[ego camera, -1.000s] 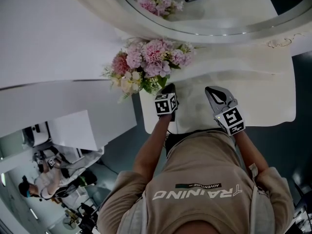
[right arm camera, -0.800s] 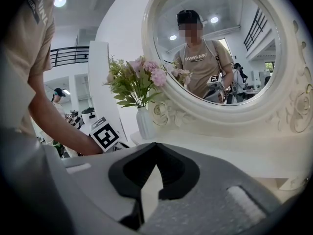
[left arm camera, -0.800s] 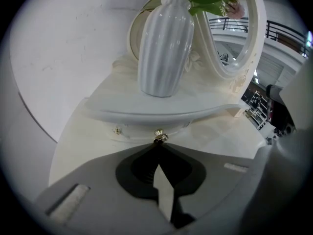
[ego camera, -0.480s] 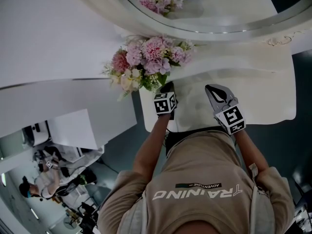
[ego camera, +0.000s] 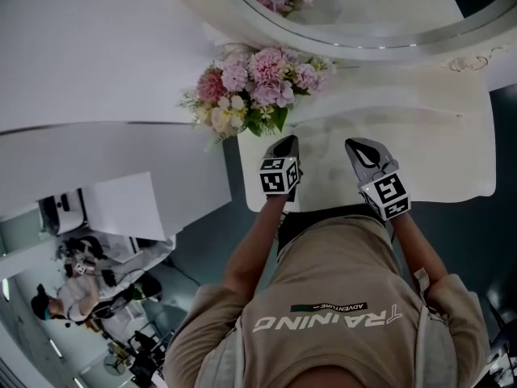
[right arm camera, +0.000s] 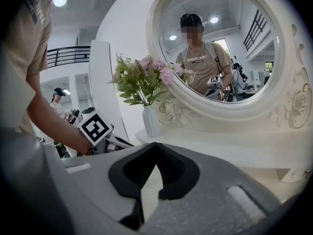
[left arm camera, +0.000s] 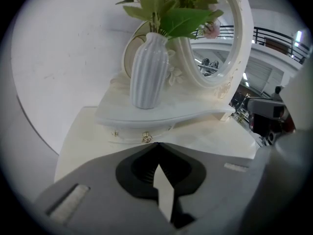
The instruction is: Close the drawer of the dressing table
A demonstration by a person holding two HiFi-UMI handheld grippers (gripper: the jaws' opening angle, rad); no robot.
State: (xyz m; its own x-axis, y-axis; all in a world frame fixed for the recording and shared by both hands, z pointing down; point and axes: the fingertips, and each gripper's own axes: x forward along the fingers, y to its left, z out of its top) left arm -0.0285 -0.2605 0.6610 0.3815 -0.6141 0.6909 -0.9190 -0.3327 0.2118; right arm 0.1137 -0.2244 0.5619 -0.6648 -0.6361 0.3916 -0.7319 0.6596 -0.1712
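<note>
The white dressing table point(ego camera: 436, 160) lies below me, its oval mirror point(ego camera: 363, 23) at the back. Both grippers hover over the tabletop near its front edge. My left gripper point(ego camera: 285, 144) is shut and holds nothing. It points at a small drawer front with gold knobs point(left arm camera: 145, 138) under the raised shelf point(left arm camera: 186, 112). My right gripper point(ego camera: 356, 146) is also shut and empty, and faces the mirror point(right arm camera: 220, 43). I cannot tell whether any drawer stands out from the table. The table's front below the top is hidden by the person's body.
A ribbed white vase point(left arm camera: 149, 72) of pink flowers point(ego camera: 258, 83) stands on the shelf at the table's left end, just beyond the left gripper. A white wall point(ego camera: 97, 55) runs along the left. The mirror's carved frame point(right arm camera: 293, 106) rises at the back.
The head view has shifted a little, so the table and flowers sit further right. Both grippers stay shut and lie slightly nearer the table's front edge.
</note>
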